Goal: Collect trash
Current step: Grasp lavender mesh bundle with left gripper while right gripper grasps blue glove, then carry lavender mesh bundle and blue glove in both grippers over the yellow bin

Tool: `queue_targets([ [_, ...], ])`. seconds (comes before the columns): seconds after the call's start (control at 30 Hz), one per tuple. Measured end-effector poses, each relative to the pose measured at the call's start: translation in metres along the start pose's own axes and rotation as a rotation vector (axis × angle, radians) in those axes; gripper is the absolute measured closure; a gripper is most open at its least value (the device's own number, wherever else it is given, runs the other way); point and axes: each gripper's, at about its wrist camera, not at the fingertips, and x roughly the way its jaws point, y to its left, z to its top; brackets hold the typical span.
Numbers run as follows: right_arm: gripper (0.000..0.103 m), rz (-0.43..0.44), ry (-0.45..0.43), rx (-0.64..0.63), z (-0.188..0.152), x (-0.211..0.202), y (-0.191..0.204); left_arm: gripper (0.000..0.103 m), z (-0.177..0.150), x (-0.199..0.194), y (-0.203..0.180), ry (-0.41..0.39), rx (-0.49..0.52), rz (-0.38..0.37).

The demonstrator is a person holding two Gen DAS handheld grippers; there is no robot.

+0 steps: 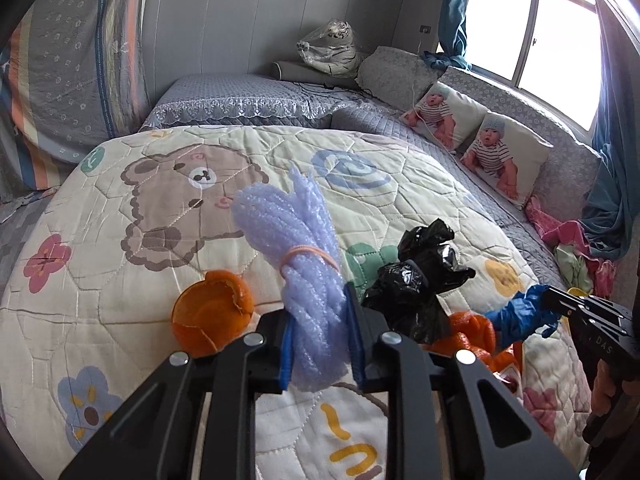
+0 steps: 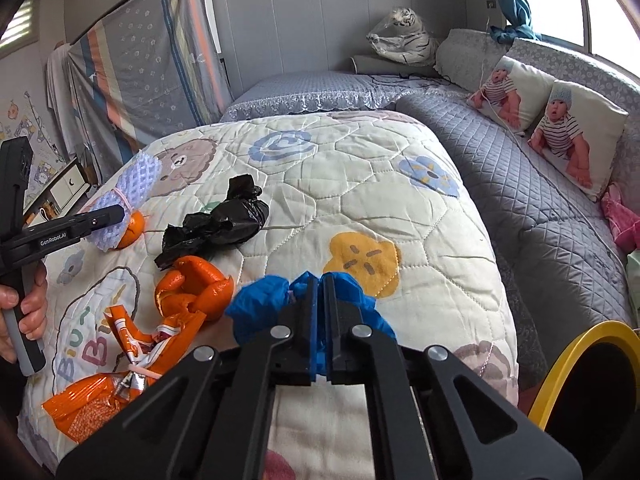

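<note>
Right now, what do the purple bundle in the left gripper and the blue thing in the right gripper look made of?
Purple bundle: probably soft foam netting, matte, with a bumpy mesh surface, tied by a pink rubber band. Blue thing: looks like thin plastic film, slightly glossy, crumpled into soft folds; possibly a glove or bag.

Cartoon bear quilt, two baby-print pillows, bagged plush, perhaps a tiger, window

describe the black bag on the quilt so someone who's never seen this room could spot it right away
Start at the cartoon-print quilt with bears and flowers. Near its front edge lies a cluster of trash, and the crumpled black plastic bag sits at the far side of it, just beyond the orange peel. It is the only black, glossy item there; the neighbours are orange, blue or pale purple.
</note>
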Motion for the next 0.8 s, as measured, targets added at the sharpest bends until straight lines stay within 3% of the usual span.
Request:
queue_targets([
  [0.4, 0.102, 0.007, -0.092, -0.021, 0.009, -0.046, 0.003, 0.082, 0.005, -0.036, -0.022, -0.055, -0.012, -0.053],
  [0.8, 0.102, -0.033, -0.178, 0.003, 0.010, -0.096, -0.016, 0.083, 0.006, -0.059, -0.069, -0.087, 0.035, -0.122],
])
